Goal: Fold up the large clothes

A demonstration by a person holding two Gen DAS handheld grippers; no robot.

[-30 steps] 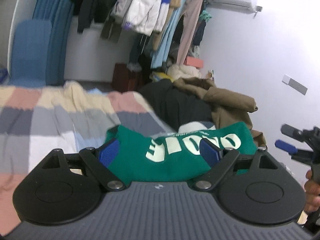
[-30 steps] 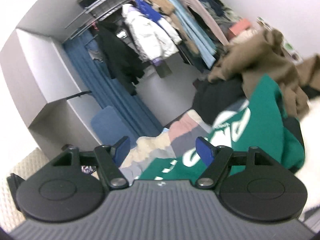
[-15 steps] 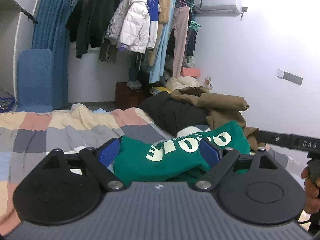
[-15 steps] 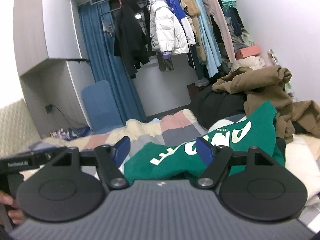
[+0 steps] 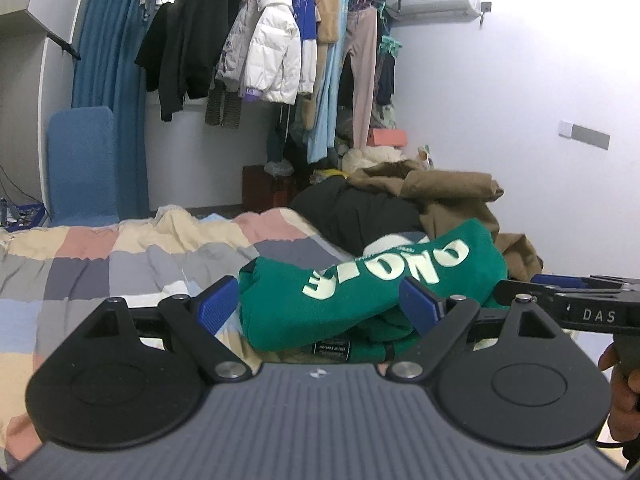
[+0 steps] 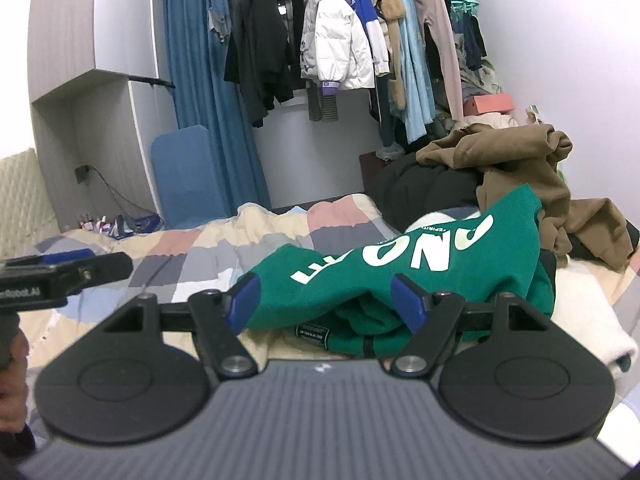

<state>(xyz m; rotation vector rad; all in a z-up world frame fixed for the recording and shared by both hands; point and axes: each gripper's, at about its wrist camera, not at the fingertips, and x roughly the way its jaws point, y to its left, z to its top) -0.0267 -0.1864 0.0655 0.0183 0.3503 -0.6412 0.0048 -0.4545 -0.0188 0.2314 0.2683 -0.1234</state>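
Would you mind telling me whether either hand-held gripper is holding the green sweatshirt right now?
Neither: left hand-held gripper and right hand-held gripper stand open, short of the green sweatshirt.

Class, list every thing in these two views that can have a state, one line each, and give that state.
green sweatshirt: crumpled, unfolded, lying on the bed.
brown coat: heaped, unfolded.
white puffer jacket: hanging on the rail.
blue curtain: drawn.
checked blanket: spread, rumpled.
left gripper: jaws open, holding nothing.
right gripper: jaws open, holding nothing.
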